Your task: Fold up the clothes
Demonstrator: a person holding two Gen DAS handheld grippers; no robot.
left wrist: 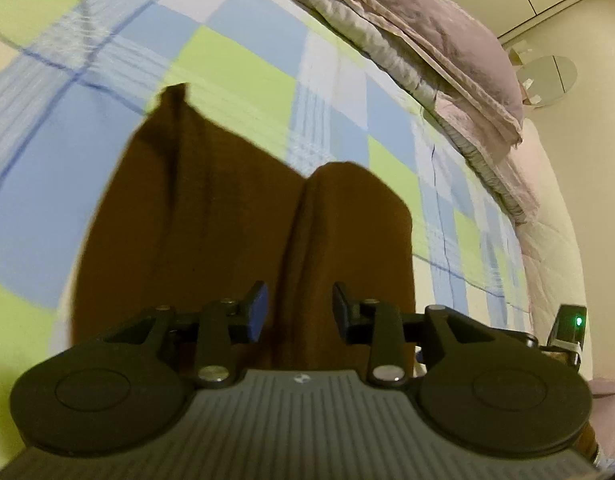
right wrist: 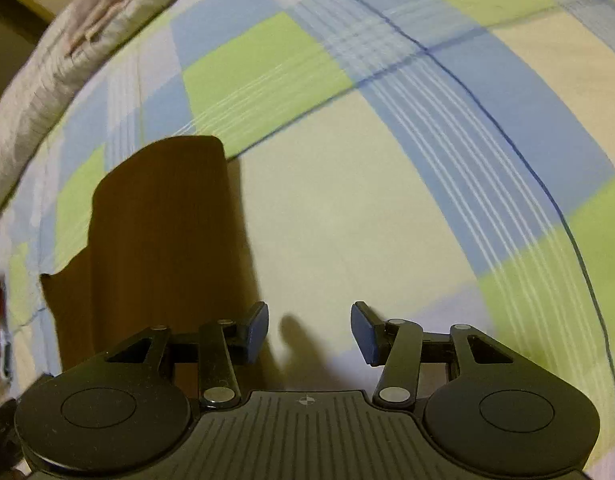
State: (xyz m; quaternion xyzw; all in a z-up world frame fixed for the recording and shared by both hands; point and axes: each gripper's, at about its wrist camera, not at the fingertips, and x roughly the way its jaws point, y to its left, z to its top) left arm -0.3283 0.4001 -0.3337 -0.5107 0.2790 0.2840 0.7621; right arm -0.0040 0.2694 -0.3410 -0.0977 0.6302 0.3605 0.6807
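A brown garment (left wrist: 227, 216) lies on a checked blue, green and white bedsheet (left wrist: 235, 52). In the left wrist view it has a raised fold running down its middle and a pointed corner at the far end. My left gripper (left wrist: 299, 314) is open just above it, with the fold between the jaws and nothing gripped. In the right wrist view the garment (right wrist: 159, 232) lies to the left. My right gripper (right wrist: 309, 330) is open and empty over bare sheet (right wrist: 367, 220), its left finger at the garment's right edge.
A folded pinkish-grey quilt (left wrist: 427, 44) lies along the far side of the bed and also shows in the right wrist view (right wrist: 67, 32). A wall and a round glass side table (left wrist: 547, 80) stand beyond the bed. A small device with a green light (left wrist: 571, 324) is at the right.
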